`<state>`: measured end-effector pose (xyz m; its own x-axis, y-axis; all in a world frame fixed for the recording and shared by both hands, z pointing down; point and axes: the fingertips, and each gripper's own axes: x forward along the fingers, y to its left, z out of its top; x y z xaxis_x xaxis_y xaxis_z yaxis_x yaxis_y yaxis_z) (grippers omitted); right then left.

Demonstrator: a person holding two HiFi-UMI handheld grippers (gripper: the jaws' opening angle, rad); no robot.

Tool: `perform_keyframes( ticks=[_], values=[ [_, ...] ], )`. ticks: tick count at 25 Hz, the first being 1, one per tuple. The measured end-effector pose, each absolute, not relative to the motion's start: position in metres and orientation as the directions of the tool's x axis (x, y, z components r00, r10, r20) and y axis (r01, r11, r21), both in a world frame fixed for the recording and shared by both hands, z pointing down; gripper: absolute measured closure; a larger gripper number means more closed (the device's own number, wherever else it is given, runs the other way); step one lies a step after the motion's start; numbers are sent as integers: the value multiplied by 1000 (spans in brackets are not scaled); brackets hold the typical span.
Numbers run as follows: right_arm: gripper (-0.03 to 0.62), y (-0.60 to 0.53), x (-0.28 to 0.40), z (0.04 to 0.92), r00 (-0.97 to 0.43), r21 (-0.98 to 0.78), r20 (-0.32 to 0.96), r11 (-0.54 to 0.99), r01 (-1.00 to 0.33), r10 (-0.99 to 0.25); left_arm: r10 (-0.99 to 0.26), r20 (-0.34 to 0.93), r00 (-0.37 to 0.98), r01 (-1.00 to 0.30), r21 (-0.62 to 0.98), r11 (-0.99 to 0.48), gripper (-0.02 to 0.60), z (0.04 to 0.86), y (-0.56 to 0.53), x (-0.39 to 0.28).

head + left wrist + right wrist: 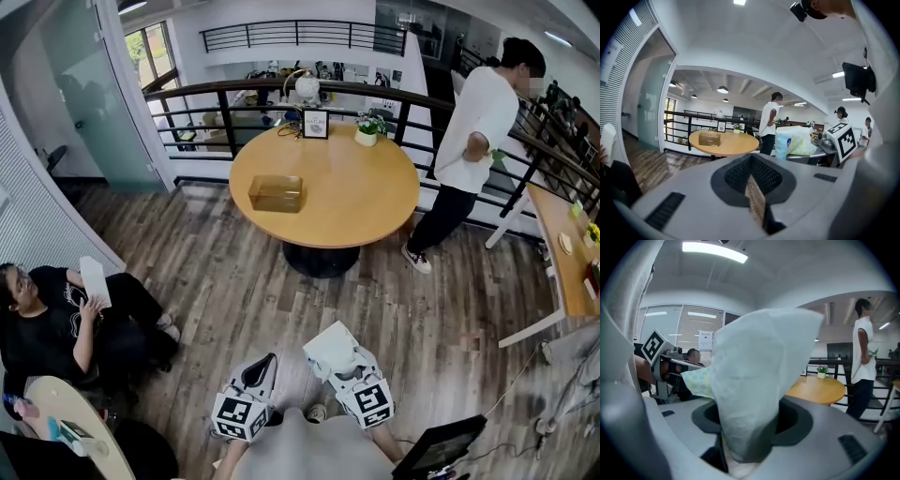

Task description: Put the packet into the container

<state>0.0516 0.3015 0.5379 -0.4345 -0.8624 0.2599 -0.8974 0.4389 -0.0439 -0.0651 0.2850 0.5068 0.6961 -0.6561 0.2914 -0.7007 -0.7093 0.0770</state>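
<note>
My right gripper [336, 361] is at the bottom centre of the head view, shut on a white soft packet [330, 347]. That packet [754, 380] fills the middle of the right gripper view and rises out of the jaws. In the left gripper view the packet [794, 143] shows to the right. Beside it, my left gripper [261, 367] holds nothing, and its jaws meet at the tips [751, 177]. The container [276, 193], a clear brownish box, stands on the left part of the round wooden table [375, 202], far ahead of both grippers. It also shows small in the left gripper view [709, 138].
A person in a white shirt [473, 131] stands at the table's right edge. Another person [56, 323] sits at the left with papers. A dark railing [216, 94] curves behind the table. A potted plant [367, 131] and a framed card [315, 124] stand on its far side. Wooden floor [244, 291] lies between.
</note>
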Motion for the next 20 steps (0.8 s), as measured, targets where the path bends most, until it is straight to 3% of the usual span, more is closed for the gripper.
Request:
perform_keyframes(
  ticks=[12,20],
  values=[
    [338,280,60,545,-444,-68,280,444,-894,-851,-644,328,691,-705,108,-701,577,520,267,-55],
    [338,221,62,541,-416,-39,298,424,-905,-859,-615,301,729,-670,131,-730,577,522,200,-45]
  ],
)
